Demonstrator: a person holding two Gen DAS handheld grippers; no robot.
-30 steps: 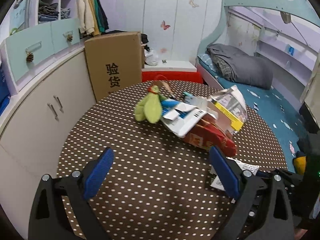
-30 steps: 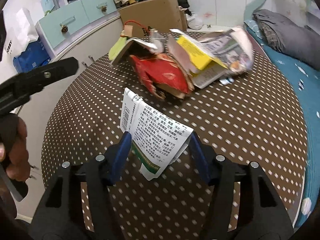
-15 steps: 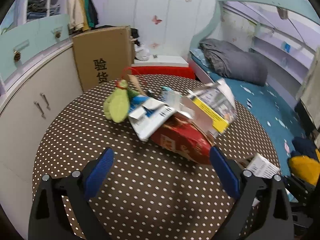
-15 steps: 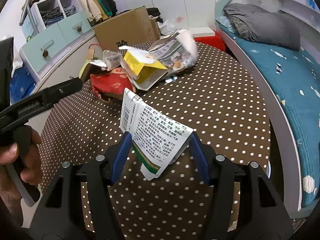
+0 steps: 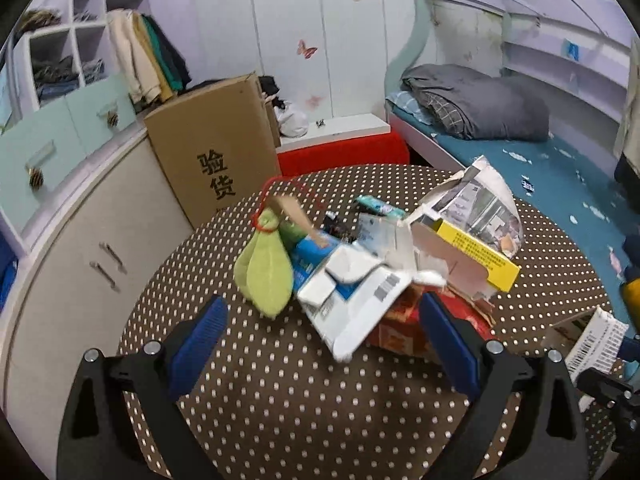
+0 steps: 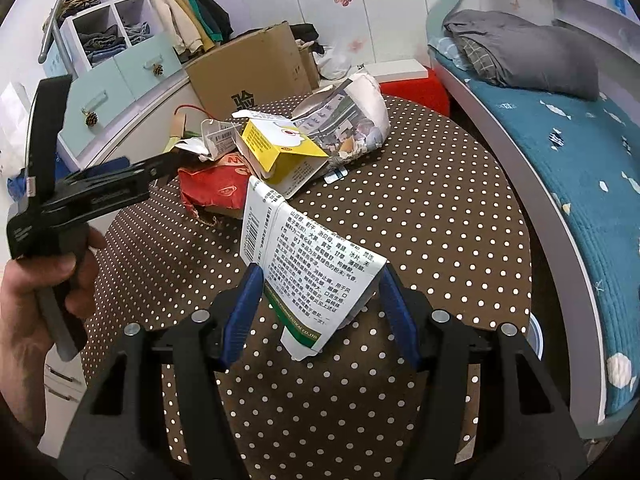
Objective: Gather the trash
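Note:
A pile of trash lies mid-table: a flattened white carton (image 5: pixel 356 300), a red wrapper (image 5: pixel 404 320), a yellow box (image 5: pixel 476 256), crumpled newspaper (image 5: pixel 480 200) and a green cloth pouch (image 5: pixel 266 276). My left gripper (image 5: pixel 324 344) is open and empty, just in front of the pile. My right gripper (image 6: pixel 320 304) is shut on a crushed white medicine box (image 6: pixel 308 268) printed with text, held above the table. That box also shows at the right edge of the left wrist view (image 5: pixel 592 340). The pile shows in the right wrist view (image 6: pixel 280 152).
The round brown polka-dot table (image 5: pixel 320 400) stands by white cabinets (image 5: pixel 80 240). A tall cardboard box (image 5: pixel 216 152) and a red block (image 5: pixel 344 152) stand behind it. A bed with a teal sheet (image 6: pixel 580 140) runs along the right.
My left gripper has moved closer to the pile, still open. My right gripper has kept its hold on the medicine box and swung back and right, away from the pile.

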